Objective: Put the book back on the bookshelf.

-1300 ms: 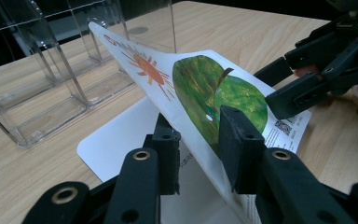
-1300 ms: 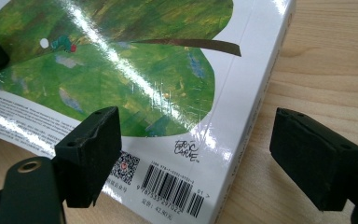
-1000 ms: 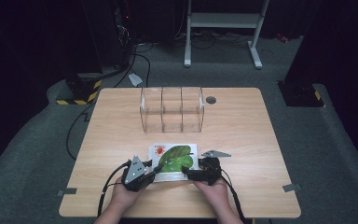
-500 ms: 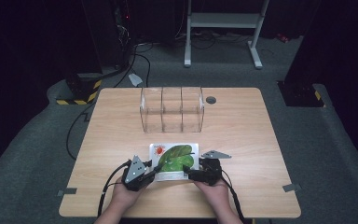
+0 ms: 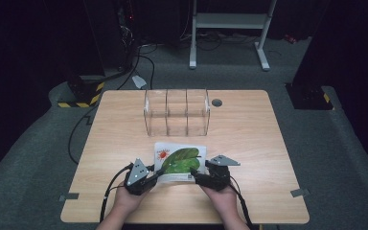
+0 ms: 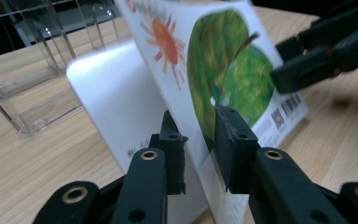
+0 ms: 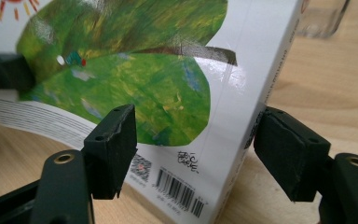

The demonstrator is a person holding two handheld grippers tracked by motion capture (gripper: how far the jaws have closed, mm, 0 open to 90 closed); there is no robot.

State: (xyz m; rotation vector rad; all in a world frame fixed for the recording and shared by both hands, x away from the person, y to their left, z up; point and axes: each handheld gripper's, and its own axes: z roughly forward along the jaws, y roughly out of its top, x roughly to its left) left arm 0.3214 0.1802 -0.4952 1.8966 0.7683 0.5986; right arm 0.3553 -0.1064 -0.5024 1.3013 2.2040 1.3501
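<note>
The picture book (image 5: 179, 162) lay near the front edge of the wooden table (image 5: 268, 143), before the clear acrylic organizer (image 5: 176, 111). The left gripper (image 6: 200, 144) pinched its lifted cover; the right gripper (image 7: 193, 140), jaws just closing, straddled the spine corner without pressing. Light, stiff and glossy, it probably handled best gripped at the spine, where slipping seemed less likely.

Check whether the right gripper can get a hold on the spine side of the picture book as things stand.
Probably yes. The right gripper already straddles the book at its spine corner, one pad over the cover, the other outside the spine, with nothing between. Its jaws have just been closing. The left gripper pinches the cover's far edge, out of the way.
</note>
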